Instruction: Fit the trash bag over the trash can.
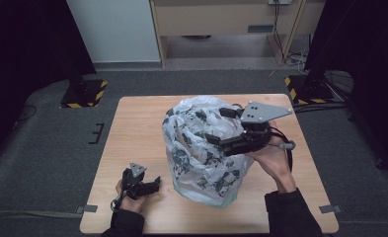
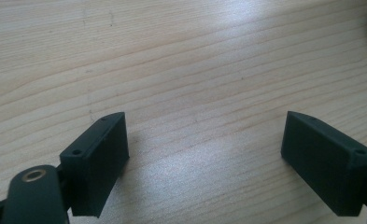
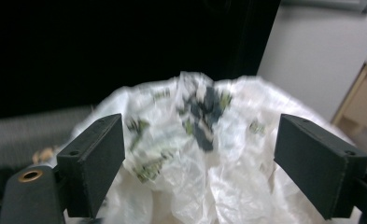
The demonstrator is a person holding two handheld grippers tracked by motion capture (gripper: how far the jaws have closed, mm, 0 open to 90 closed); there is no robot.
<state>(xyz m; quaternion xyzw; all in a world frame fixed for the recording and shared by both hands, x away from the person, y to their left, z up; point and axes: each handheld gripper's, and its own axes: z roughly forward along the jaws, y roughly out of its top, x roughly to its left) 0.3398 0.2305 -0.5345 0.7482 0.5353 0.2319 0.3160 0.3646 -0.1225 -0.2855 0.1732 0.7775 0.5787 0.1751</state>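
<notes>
Both forearms come in at the bottom of the high view, one gripper in each hand. Left gripper (image 1: pixel 149 183) sits low over the wooden table (image 1: pixel 132 123) near the front edge, jaws spread wide with nothing but bare wood grain between them in the left gripper view. Just off to its right is the plastic bag (image 1: pixel 201 153), a big crumpled translucent thing with dark and green print, sitting on the table; I can't tell what's inside. Right gripper (image 1: pixel 221 126) is up at the bag's top right side, pointing across it. Its jaws stand apart too, with the bag's puckered top (image 3: pixel 200 112) sitting ahead of them and between them, pads not pressing on it.
</notes>
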